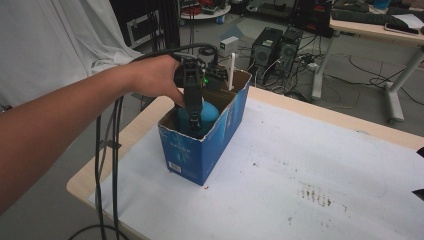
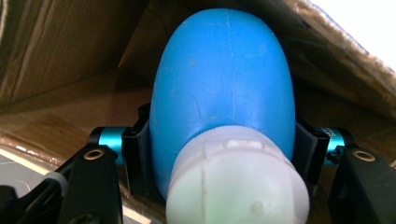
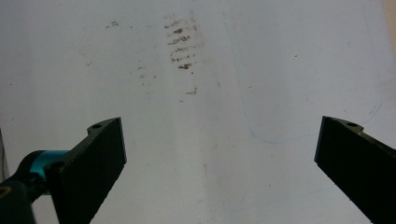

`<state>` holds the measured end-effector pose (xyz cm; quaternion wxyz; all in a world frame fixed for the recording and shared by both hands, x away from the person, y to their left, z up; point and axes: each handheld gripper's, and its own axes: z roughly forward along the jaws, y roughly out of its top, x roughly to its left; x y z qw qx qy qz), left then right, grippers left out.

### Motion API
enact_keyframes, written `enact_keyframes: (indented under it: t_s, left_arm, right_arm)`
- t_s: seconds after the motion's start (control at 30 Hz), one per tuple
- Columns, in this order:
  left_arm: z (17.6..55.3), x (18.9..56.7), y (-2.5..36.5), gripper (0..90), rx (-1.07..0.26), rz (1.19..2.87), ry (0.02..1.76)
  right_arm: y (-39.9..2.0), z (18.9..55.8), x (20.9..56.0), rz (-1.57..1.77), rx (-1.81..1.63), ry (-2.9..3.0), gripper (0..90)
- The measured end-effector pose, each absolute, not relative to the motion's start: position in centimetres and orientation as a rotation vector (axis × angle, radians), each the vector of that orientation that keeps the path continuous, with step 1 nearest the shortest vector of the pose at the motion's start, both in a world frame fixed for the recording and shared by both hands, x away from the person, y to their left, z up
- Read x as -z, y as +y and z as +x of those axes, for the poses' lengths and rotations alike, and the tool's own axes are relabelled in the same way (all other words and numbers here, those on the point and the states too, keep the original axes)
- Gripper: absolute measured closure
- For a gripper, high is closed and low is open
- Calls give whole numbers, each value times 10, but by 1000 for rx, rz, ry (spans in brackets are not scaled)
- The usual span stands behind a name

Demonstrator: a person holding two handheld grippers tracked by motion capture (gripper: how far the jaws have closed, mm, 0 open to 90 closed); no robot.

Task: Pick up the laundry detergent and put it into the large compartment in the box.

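Observation:
A tall blue cardboard box (image 1: 220, 140) stands open-topped on the white-covered table (image 1: 300, 165), near its left end. A person's hand holds my left gripper (image 1: 194, 120) down inside the box. There the gripper is shut on a rounded blue bottle (image 2: 224, 84) with a white cap (image 2: 238, 186); its black pads (image 2: 137, 158) press on both sides of the bottle just above the cap. The bottle's blue body (image 1: 209, 112) also shows inside the box from above. My right gripper (image 3: 219, 158) hangs open over bare white table cover, with nothing between its jaws.
A white stick (image 1: 232, 70) stands upright at the box's far end. Brown stains (image 3: 182, 44) mark the cover under the right gripper. Black cables (image 1: 107, 165) trail off the table's left edge. Computer towers (image 1: 275, 47) and a desk (image 1: 380, 27) stand beyond the table.

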<state>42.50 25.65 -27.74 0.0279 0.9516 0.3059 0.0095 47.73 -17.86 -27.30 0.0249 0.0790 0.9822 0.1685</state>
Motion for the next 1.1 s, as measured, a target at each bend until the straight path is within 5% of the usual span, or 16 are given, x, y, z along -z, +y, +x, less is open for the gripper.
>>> enact_keyframes:
  t_s: [0.47, 1.1]
  left_arm:
    - [427, 279, 255, 374, -25, 2937, 936]
    - [426, 253, 266, 257, -56, 2819, 964]
  right_arm:
    - [-181, 474, 271, 252, -522, 3032, 11]
    - [-182, 471, 270, 243, -535, 3021, 11]
